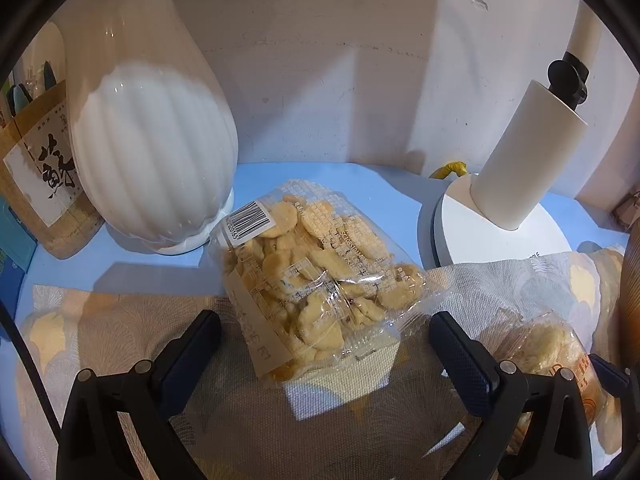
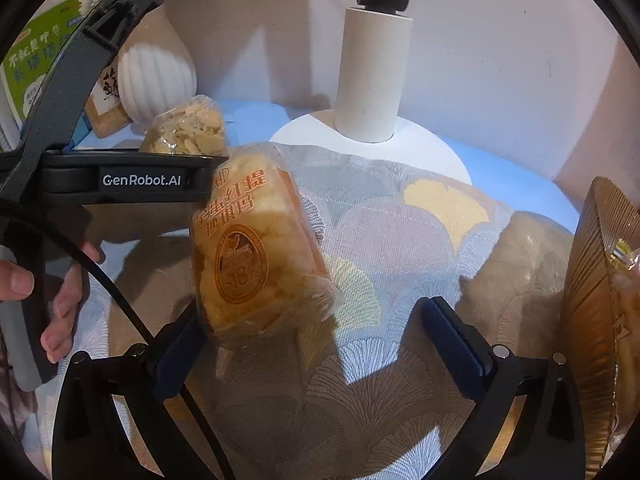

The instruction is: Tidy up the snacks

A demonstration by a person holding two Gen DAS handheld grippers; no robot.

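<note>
Clear cracker bag [image 1: 316, 280] lay on the cloth [image 1: 132, 324] dead ahead of your left gripper [image 1: 326, 344], jaws wide, long axis running away; right gripper [image 2: 308, 340] wide beside the cake pack [image 2: 256, 248].

Patterned cloth [image 1: 132, 320] on blue table [image 1: 360, 184]

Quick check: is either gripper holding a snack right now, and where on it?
Neither. The left gripper is open around the cracker bag, and the right gripper is open with the orange-printed pastry pack against its left finger only.
</note>
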